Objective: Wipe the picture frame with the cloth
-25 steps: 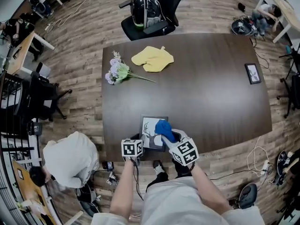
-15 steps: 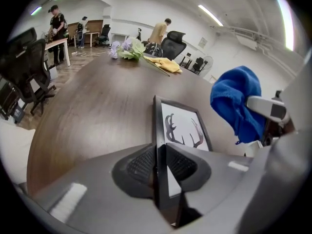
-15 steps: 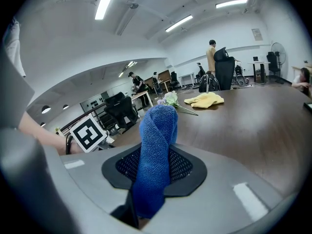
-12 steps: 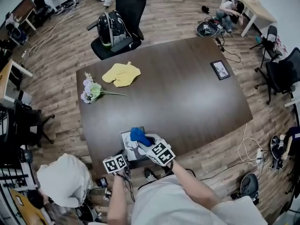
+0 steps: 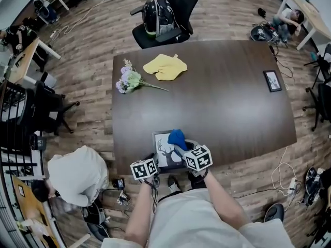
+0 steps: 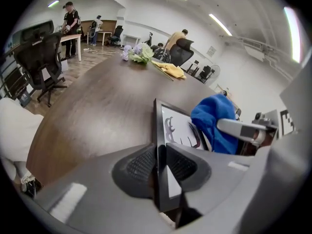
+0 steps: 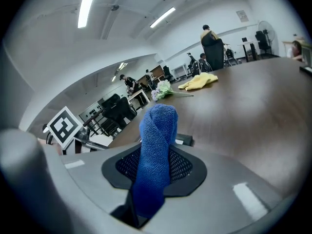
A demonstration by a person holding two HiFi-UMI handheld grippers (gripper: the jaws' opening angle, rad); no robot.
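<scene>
Having just closed, left gripper (image 6: 160, 162) fingers clamped the near edge of the black picture frame (image 6: 175, 128) at the surface's (image 5: 217, 97) front, antler print on white; right gripper (image 7: 156, 165) fingers clenched the blue cloth (image 7: 157, 130) over its right side.

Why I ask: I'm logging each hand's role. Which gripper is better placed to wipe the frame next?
Right. The right gripper is shut on the blue cloth, which sits over the picture frame. The left gripper, its jaws just closed on the frame's edge, is busy steadying it.
</scene>
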